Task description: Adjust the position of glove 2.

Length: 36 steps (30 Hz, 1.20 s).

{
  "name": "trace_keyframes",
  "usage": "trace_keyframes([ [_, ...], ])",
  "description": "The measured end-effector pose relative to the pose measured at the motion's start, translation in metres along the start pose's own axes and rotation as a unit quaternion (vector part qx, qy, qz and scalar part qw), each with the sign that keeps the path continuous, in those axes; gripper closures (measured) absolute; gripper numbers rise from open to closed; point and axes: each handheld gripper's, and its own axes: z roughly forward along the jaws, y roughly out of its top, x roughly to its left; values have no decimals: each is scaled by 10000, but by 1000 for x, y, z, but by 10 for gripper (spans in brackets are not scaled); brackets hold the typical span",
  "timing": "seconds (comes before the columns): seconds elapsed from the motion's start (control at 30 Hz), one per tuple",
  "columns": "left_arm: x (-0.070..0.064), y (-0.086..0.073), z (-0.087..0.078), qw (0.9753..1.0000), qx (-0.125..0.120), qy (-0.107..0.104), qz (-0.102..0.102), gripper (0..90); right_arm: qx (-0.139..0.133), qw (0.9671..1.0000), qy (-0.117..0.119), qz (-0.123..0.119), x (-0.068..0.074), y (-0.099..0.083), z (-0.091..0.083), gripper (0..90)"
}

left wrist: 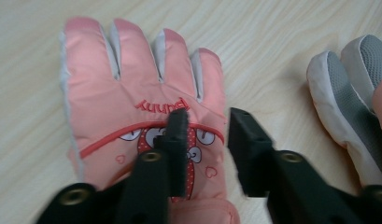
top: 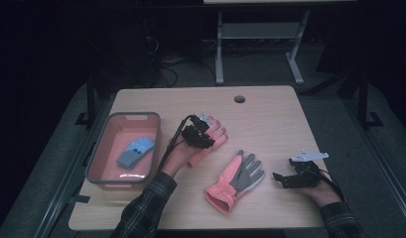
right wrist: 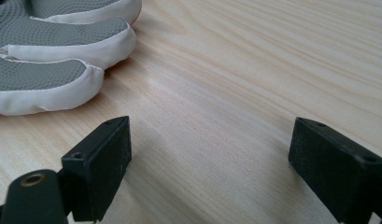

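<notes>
A pink glove [top: 218, 134] [left wrist: 132, 88] lies back-up on the wooden table [top: 270, 124], its fingers pointing away from the person. My left gripper [top: 206, 140] [left wrist: 207, 135] is right over its back near the cuff, jaws a little apart with glove fabric showing between them, gripping nothing. The second pink glove [top: 237, 178] [left wrist: 352, 93] lies palm-up, grey palm showing, in the middle front of the table. My right gripper [top: 280, 179] [right wrist: 212, 135] stands wide open low over bare wood, just right of that glove's grey fingers [right wrist: 44, 46].
A pink bin with a grey rim [top: 133, 115] sits at the table's left and holds a blue glove [top: 136, 151]. A cable hole [top: 239, 98] marks the far edge. Another desk's legs [top: 219, 49] stand beyond, on dark floor.
</notes>
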Motion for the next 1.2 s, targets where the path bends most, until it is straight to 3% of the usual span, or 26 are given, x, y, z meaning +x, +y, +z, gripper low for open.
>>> trace_keyframes([
  [0.1,5,2,-7,9998,-133,160,-15,547,-3,10000,-10,2,0,0,0,130],
  [0.23,17,5,-11,9994,-111,337,5,475,-4,10000,-16,-3,0,0,0,130],
  [0.47,34,2,2,9987,115,476,-126,392,-5,10000,-3,5,0,0,0,130],
  [0.57,41,-5,12,9988,242,376,-220,380,-9,10000,2,5,0,0,0,130],
  [0.67,44,-10,17,9989,244,183,-367,446,-6,10000,-2,6,0,0,0,130],
  [0.77,43,-9,17,9988,256,209,-359,540,-3,10000,-14,2,0,0,0,130],
  [0.9,44,-8,13,9986,196,177,-465,734,-11,10000,-25,-34,1,0,0,129],
  [1.1,41,-5,4,9985,119,76,-531,794,-12,10000,6,-63,0,0,1,134],
  [1.2,39,-3,-4,9988,96,20,-482,796,53,9999,59,-117,0,2,-2,231],
])
